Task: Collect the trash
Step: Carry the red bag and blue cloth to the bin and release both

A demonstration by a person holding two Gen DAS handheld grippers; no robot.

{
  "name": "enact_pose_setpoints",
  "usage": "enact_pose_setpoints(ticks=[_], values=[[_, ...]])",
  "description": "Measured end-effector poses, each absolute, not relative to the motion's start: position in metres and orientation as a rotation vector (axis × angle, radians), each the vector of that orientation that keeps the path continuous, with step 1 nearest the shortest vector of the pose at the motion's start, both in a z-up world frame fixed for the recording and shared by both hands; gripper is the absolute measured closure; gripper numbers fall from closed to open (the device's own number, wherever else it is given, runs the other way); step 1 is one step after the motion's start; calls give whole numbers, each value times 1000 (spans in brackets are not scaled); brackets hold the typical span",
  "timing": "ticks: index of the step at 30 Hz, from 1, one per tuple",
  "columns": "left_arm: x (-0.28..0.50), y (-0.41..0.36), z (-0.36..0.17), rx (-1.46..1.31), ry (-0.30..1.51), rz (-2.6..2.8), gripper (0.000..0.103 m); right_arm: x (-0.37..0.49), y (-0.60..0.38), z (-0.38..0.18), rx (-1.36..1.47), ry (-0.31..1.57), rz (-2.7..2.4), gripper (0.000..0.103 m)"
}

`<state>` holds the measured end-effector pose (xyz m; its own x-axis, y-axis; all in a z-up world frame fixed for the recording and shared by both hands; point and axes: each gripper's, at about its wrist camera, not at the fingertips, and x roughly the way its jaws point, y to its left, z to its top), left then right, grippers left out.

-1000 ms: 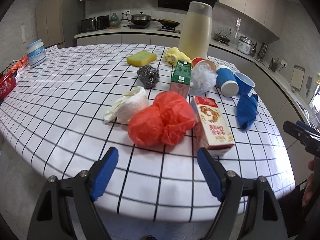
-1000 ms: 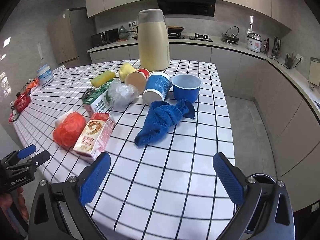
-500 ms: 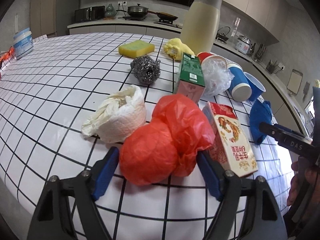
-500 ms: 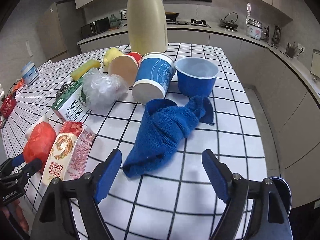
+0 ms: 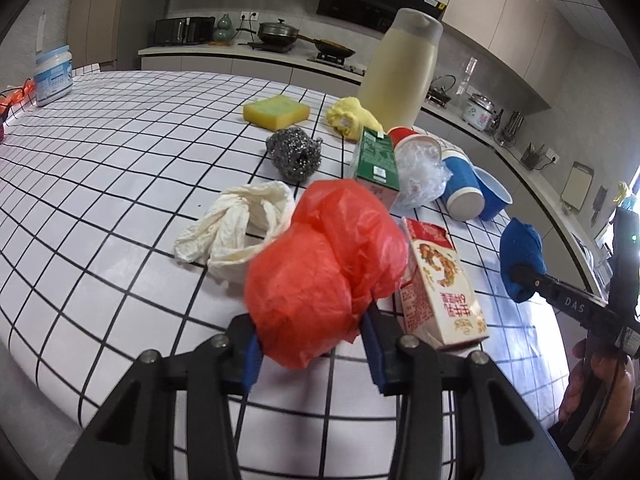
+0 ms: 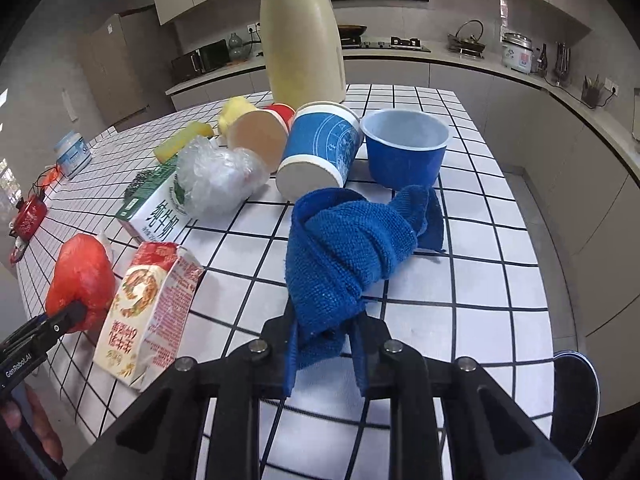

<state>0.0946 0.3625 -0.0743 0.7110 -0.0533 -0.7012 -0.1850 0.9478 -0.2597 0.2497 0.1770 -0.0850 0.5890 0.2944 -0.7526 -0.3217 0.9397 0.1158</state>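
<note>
Trash sits clustered on the checked surface [image 5: 120, 184]. Our left gripper [image 5: 312, 354] has just been closing, and its fingers [image 5: 251, 354] now pinch the near end of the crumpled red bag [image 5: 320, 276], beside the red-and-white carton [image 5: 440, 280]. Our right gripper [image 6: 324, 354] has also just closed; its fingers [image 6: 362, 356] squeeze the near end of the blue cloth [image 6: 348, 256], in front of the toppled cups [image 6: 316, 152].

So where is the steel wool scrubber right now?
In the left wrist view the steel wool scrubber sits mid-table, just in front of the yellow sponge and left of the green carton.
</note>
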Motion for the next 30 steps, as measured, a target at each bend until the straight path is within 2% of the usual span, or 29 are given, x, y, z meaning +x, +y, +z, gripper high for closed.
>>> enact_pose_setpoints(ticks=[16,30], values=[[74,295,-24,-228,684,33,63,184,113,-36,-62,754,344,79],[84,167,-13,-167,687,-159,64,143,-34,-28,-15,752,222,79]])
